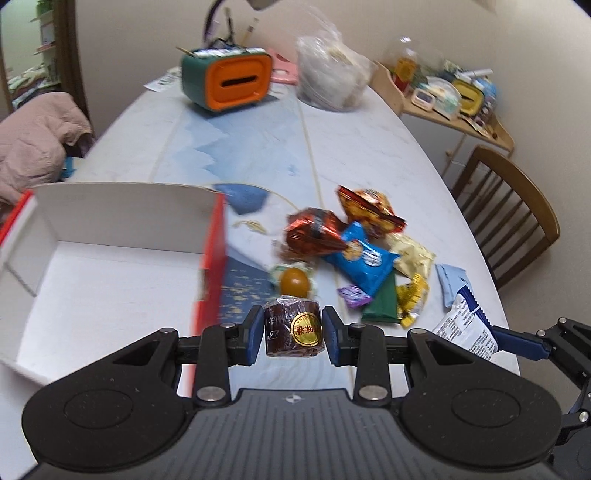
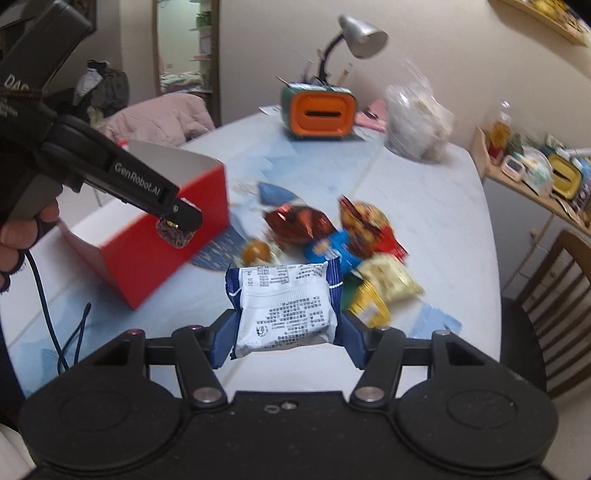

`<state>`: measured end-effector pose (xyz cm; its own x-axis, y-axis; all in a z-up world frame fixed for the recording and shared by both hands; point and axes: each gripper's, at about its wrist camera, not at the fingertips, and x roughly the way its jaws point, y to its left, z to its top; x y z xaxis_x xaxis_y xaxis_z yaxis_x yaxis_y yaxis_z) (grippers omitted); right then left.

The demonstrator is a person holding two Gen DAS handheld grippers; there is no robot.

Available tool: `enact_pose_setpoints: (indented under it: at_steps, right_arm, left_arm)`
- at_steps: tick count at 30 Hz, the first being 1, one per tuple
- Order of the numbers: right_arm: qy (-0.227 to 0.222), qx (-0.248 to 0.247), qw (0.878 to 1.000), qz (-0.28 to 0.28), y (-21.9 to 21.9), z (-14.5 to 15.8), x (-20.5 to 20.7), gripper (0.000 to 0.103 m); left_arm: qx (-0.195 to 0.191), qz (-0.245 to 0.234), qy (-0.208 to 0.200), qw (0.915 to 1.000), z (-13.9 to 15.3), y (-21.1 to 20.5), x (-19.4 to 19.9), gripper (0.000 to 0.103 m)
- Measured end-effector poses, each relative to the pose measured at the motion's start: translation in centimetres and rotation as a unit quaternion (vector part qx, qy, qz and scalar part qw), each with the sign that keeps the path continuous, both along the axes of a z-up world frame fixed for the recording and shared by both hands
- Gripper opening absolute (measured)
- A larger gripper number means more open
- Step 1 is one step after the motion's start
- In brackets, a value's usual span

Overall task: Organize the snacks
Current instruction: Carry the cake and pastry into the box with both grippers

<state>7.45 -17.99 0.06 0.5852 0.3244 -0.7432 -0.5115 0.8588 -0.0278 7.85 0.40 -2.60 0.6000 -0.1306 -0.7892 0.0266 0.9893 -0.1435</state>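
Note:
My left gripper (image 1: 294, 334) is shut on a small brown wrapped cake with a gold sticker (image 1: 293, 326), held above the table beside the open red box (image 1: 212, 258); the right wrist view shows that left gripper (image 2: 177, 225) in front of the red box (image 2: 155, 251). My right gripper (image 2: 284, 332) is shut on a white and blue snack packet (image 2: 284, 306), lifted over the table; this packet (image 1: 465, 325) shows at the left wrist view's right edge. A pile of snack packets (image 1: 365, 254) lies on the table, with a round amber sweet (image 1: 293, 280) near it.
An orange and green tissue box (image 1: 232, 79) and a clear plastic bag (image 1: 332, 77) stand at the table's far end. A wooden chair (image 1: 509, 206) is at the right. A pink coat (image 1: 33, 144) lies at the left. A grey desk lamp (image 2: 360, 33) stands behind the tissue box.

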Motion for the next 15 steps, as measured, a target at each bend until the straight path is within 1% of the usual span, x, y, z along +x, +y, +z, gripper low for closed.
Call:
enact_pose_setpoints:
  at_steps: [8, 11, 15]
  right_arm:
    - [-0.011, 0.006, 0.999, 0.049, 5.2, 1.9, 0.2, 0.059]
    - [-0.009, 0.007, 0.998, 0.062, 7.5, 2.1, 0.6, 0.059]
    - [-0.015, 0.000, 0.996, 0.084, 10.8, 1.9, 1.0, 0.059]
  left_arm:
    - [0.003, 0.034, -0.019, 0.9992, 1.5, 5.1, -1.7, 0.033]
    - [0.005, 0.048, -0.021, 0.9986, 1.8, 7.2, -2.1, 0.033]
    - [0.019, 0.062, -0.023, 0.9976, 1.8, 9.9, -2.3, 0.033]
